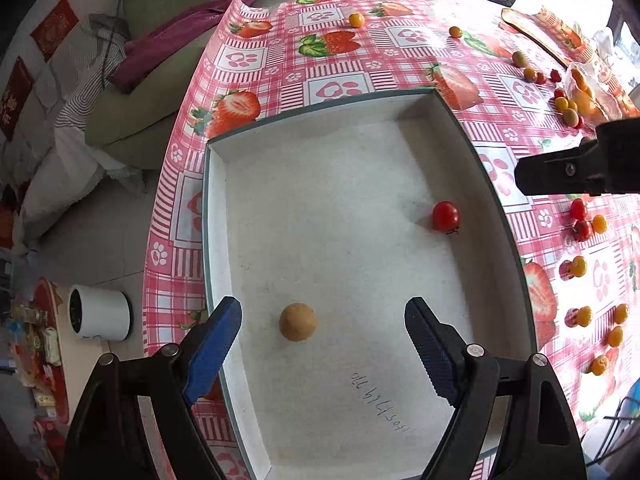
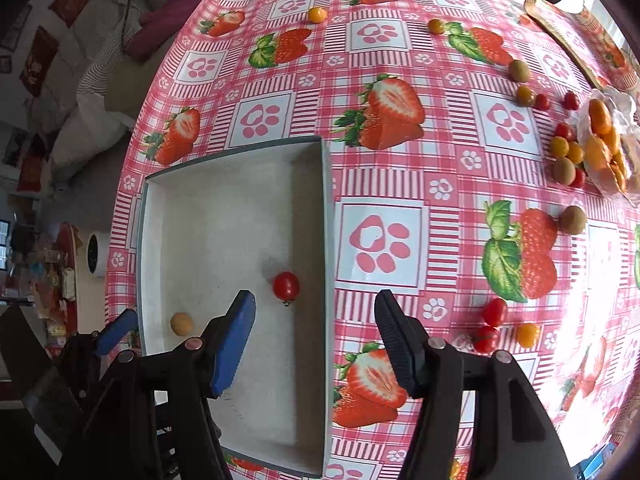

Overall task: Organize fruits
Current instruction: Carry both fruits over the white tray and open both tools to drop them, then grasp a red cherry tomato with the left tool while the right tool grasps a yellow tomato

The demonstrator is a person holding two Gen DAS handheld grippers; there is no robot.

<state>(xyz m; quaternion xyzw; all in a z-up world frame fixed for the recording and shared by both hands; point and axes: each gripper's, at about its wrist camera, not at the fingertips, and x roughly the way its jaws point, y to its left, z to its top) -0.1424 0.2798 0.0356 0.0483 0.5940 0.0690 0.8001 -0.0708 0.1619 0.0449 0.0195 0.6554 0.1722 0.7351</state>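
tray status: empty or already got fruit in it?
Not empty. The tray holds two fruits: a red cherry tomato near its right wall and a tan round fruit, lying apart. Most fruit remains on the tablecloth.

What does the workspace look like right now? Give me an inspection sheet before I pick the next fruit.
Surface: round table under a pink strawberry-and-paw-print tablecloth.
Job's things: shallow white rectangular tray holds one red cherry tomato and one tan round fruit, apart from each other; many red and orange cherry tomatoes and brown-green kiwi-like fruits lie loose on the cloth.
Clutter: clear plastic bag of orange fruit at the far right edge.
Grippers: left gripper open over the tray, empty; right gripper open above the tray's right wall, empty.
Cables: nothing seen.
Surroundings: green sofa, white cylindrical bin on the floor.
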